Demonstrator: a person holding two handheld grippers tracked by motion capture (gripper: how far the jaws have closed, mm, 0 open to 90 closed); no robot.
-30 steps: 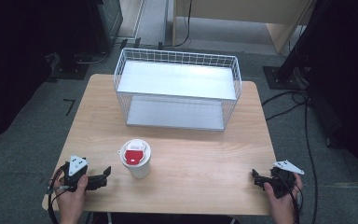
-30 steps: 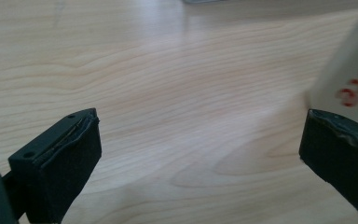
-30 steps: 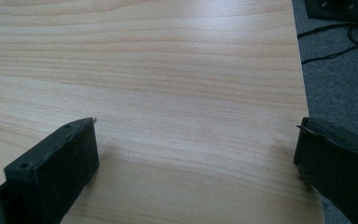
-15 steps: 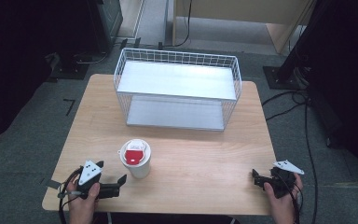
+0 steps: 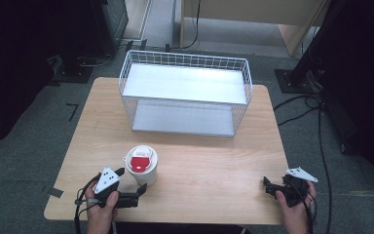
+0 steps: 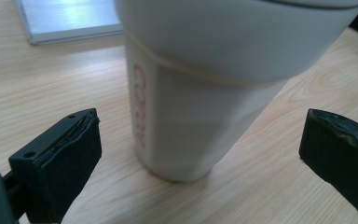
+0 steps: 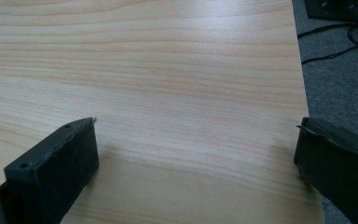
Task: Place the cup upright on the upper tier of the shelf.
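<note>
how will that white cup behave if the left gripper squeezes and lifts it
The cup is tall and narrows to a small base, so a sideways nudge may tip it. Its smooth wall looks slippery; the left gripper, open with a jaw on either side, probably needs a firm squeeze. The red-topped lid may keep the rim stiff.

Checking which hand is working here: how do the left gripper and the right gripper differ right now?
The left gripper sits at the white cup, its open jaws either side of the cup's base without touching; the right gripper has only bare table between its jaws. The left is by the table's front left, the right at the front right corner. Both are open and hand-held.
</note>
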